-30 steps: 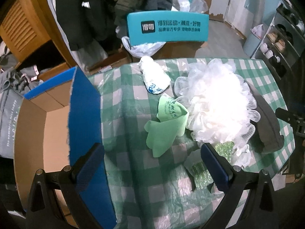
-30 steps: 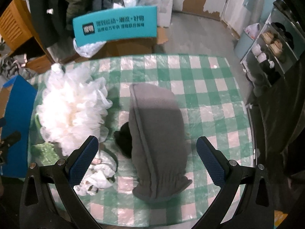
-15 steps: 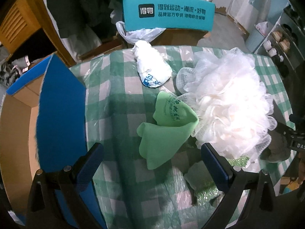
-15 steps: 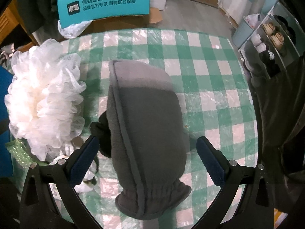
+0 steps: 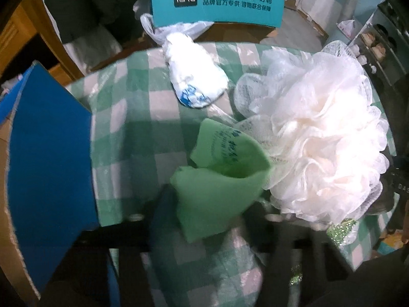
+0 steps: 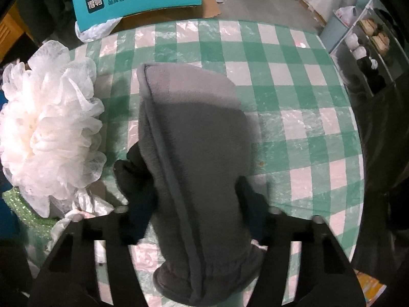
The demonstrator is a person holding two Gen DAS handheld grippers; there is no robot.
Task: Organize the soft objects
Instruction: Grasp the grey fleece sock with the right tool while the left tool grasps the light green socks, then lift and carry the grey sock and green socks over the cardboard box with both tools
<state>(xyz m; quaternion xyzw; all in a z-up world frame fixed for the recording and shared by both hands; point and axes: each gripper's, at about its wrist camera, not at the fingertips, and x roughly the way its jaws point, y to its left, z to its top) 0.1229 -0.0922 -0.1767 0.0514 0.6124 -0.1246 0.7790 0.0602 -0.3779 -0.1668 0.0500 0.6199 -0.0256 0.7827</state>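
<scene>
In the left wrist view a light green cloth [image 5: 219, 192] with dark print lies crumpled on the green checked tablecloth [image 5: 133, 133]. My left gripper [image 5: 209, 220] points down over it, its jaws closing, and both blurred pads meet the cloth's lower end. A big white mesh bath pouf [image 5: 319, 140] touches the cloth on the right. In the right wrist view a grey fleece mitten [image 6: 194, 153] lies lengthwise on the table. My right gripper [image 6: 195, 209] is closing too, with its blue pads against the mitten's two sides above the cuff.
A white packet with blue print [image 5: 194, 76] lies at the far side. A blue-lined cardboard box [image 5: 46, 158] stands open beside the table's left edge. A teal sign [image 5: 217, 0] stands behind. A black item [image 6: 130, 168], crumpled white scraps [image 6: 84, 204] and a glittery green sponge [image 5: 342, 230] lie near the pouf.
Both grippers have come down closer to the table, and their jaws have swung in from wide open onto the green cloth and the grey mitten.
</scene>
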